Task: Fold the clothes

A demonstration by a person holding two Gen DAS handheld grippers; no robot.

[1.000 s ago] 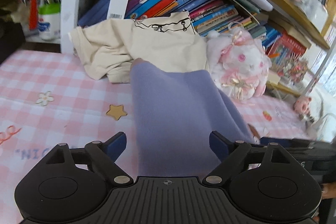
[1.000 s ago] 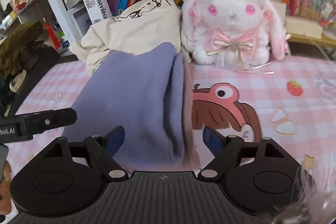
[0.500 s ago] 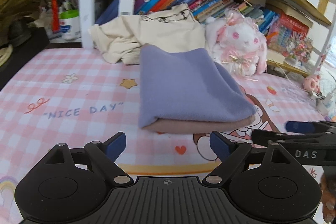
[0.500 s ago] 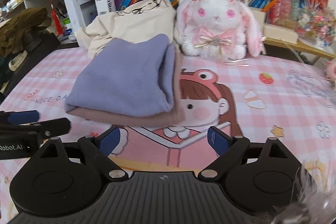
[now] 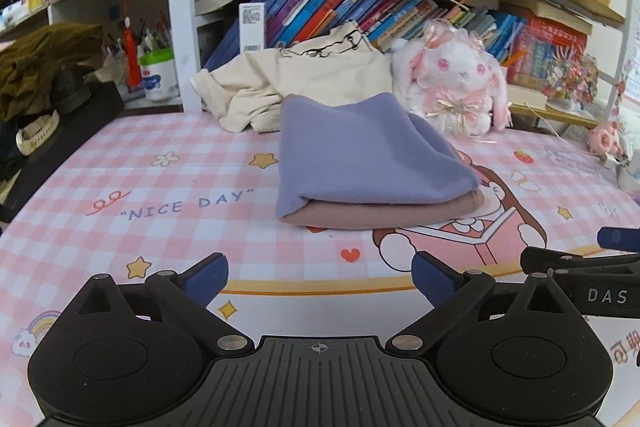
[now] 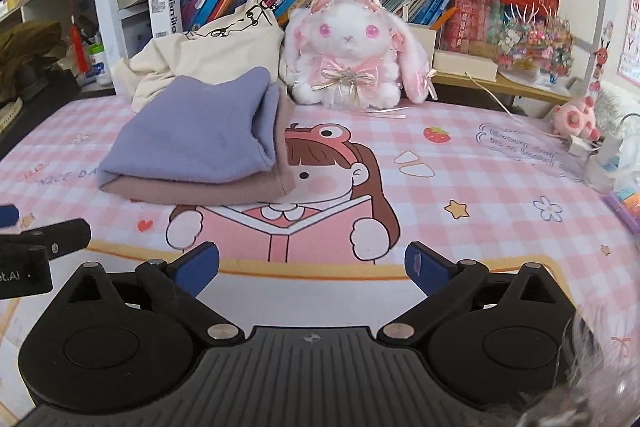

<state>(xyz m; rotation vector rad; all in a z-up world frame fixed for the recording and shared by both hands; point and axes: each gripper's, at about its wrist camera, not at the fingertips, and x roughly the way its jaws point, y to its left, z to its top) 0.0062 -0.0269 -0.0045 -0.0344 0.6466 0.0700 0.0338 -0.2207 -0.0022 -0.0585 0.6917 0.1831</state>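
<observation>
Left wrist view: the left gripper (image 5: 320,277) has its fingers spread wide with nothing between them, hanging over the pink checked desk (image 5: 160,187) well short of the clothes. The purple garment (image 5: 360,155) sits folded into a neat rectangle on top of a folded pink one (image 5: 384,217), middle of the desk, just in front of the bunny (image 5: 452,83). That pair looks done to me. Behind them a cream shirt (image 5: 304,83) is slumped in a rumpled heap against the books, so I'd say that's what's left.

Right wrist view: the right gripper (image 6: 312,269) is likewise wide open and empty, well back from the pile. From here you can see the purple garment (image 6: 200,135) squared up on the pink one (image 6: 224,189), edges roughly lined up. The cream shirt (image 6: 208,55) is clearly unfolded, touching the back of the stack. So roughly two down, one to go, as far as I can tell.
</observation>
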